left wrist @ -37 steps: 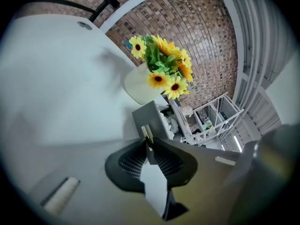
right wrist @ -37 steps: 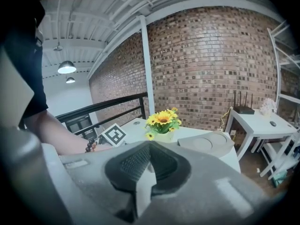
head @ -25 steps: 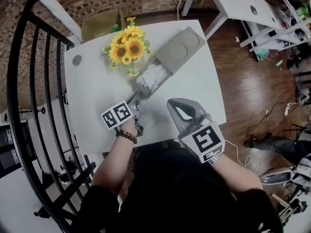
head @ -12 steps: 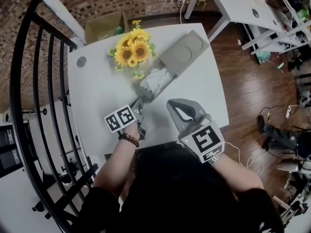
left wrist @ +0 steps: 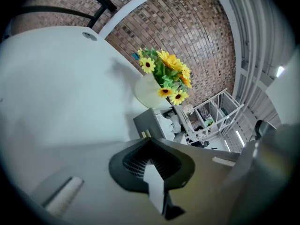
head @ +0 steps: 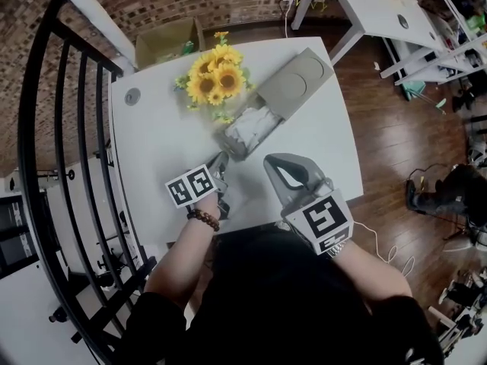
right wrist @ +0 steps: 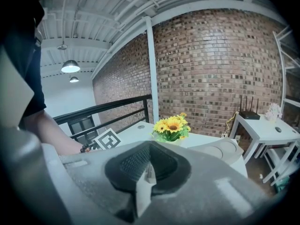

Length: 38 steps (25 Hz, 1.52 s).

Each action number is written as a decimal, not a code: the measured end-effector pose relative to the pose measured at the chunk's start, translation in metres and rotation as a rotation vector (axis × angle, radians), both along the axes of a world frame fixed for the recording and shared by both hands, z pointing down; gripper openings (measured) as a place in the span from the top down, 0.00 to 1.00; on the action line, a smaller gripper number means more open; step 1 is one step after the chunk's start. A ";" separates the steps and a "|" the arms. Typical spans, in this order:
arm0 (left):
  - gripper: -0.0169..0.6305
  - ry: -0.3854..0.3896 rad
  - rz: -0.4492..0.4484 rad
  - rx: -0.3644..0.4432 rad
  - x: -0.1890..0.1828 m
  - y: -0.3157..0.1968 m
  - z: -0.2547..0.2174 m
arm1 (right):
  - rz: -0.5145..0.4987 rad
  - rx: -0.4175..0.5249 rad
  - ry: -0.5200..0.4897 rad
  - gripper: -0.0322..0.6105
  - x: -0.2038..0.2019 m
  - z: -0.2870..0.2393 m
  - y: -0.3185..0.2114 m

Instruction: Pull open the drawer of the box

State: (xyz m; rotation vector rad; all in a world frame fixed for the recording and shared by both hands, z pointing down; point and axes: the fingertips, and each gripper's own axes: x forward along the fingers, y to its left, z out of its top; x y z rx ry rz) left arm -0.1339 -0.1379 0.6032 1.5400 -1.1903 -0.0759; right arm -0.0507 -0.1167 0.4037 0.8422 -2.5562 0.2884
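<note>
A grey box (head: 294,80) lies slanted on the white table (head: 152,150), and its drawer (head: 245,130) is pulled out toward me with white pieces inside. My left gripper (head: 220,162) sits just short of the drawer's front, shut with nothing held. In the left gripper view the drawer (left wrist: 152,124) stands a little beyond the left gripper (left wrist: 151,150), apart from it. My right gripper (head: 275,164) hovers over the table's near right part, shut and empty. The right gripper view looks past the right gripper (right wrist: 149,165) at the box (right wrist: 220,149).
A pot of sunflowers (head: 215,80) stands right beside the drawer's left side. A cardboard box (head: 167,40) sits on the floor past the table. A black railing (head: 61,166) runs along the left. More white tables (head: 380,6) stand at the upper right.
The head view has shifted a little. My left gripper has eased slightly back toward me from the drawer's front. The drawer stays pulled out and the right gripper holds its place.
</note>
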 end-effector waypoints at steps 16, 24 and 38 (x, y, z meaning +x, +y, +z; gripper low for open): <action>0.95 -0.155 -0.014 0.199 0.024 0.041 -0.084 | 0.000 0.053 -0.096 0.97 0.053 -0.023 0.064; 0.95 -0.354 0.075 0.380 0.075 0.084 -0.153 | 0.000 0.098 -0.151 0.97 0.094 -0.044 0.110; 0.95 -0.584 0.246 0.605 0.126 0.153 -0.228 | 0.026 0.177 -0.224 0.97 0.112 -0.062 0.144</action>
